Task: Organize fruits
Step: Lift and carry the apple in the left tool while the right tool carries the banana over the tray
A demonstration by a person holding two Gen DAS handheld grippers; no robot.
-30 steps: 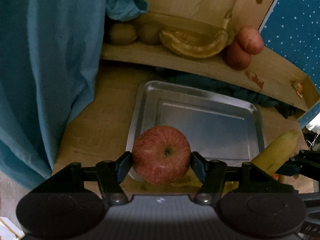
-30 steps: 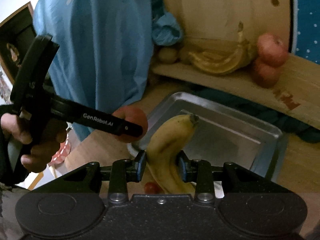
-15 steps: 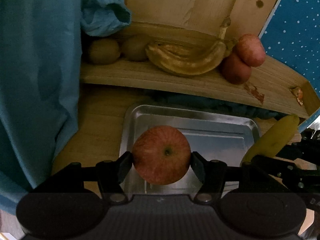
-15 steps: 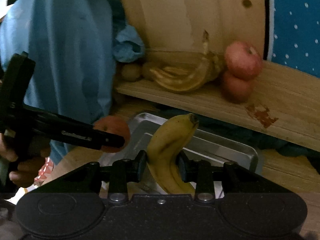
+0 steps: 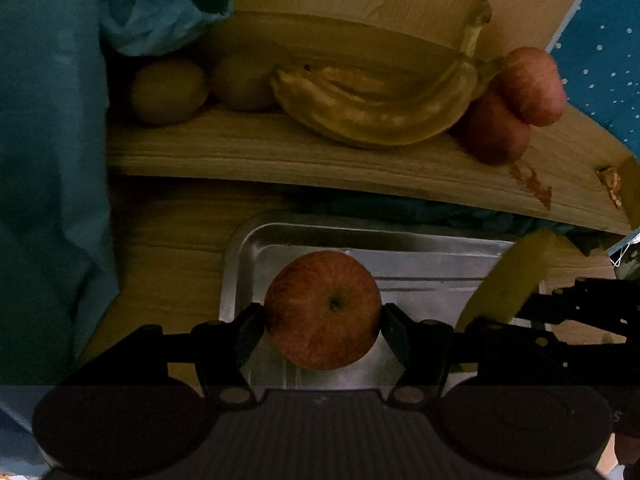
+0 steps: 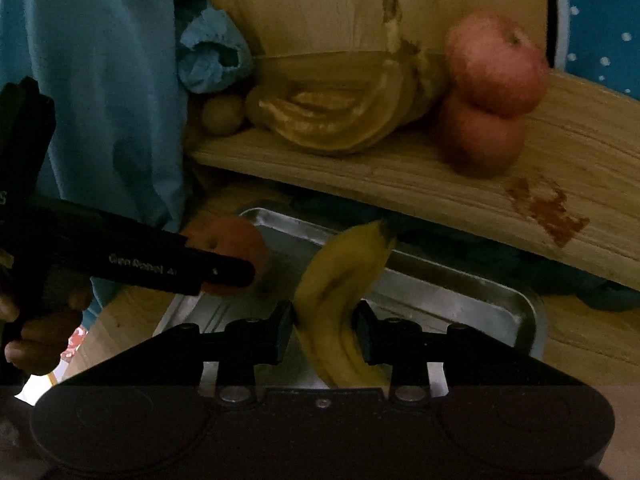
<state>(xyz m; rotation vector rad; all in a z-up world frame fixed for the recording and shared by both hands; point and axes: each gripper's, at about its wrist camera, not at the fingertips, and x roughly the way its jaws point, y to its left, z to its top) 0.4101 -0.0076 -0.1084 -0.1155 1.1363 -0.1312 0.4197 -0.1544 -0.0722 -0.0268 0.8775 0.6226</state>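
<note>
My left gripper is shut on a red apple, held above the near left part of a metal tray. My right gripper is shut on a yellow banana, its tip pointing up over the same tray. In the right wrist view the left gripper and its apple show at the left. The banana also shows at the right of the left wrist view.
A wooden shelf behind the tray carries two kiwis, a brown-spotted banana bunch and two stacked red apples. Blue cloth hangs at the left. A hand grips the left tool.
Both grippers have moved forward, toward the tray and shelf, each still holding its fruit. The apple now hangs over the tray's near part instead of in front of its edge.
</note>
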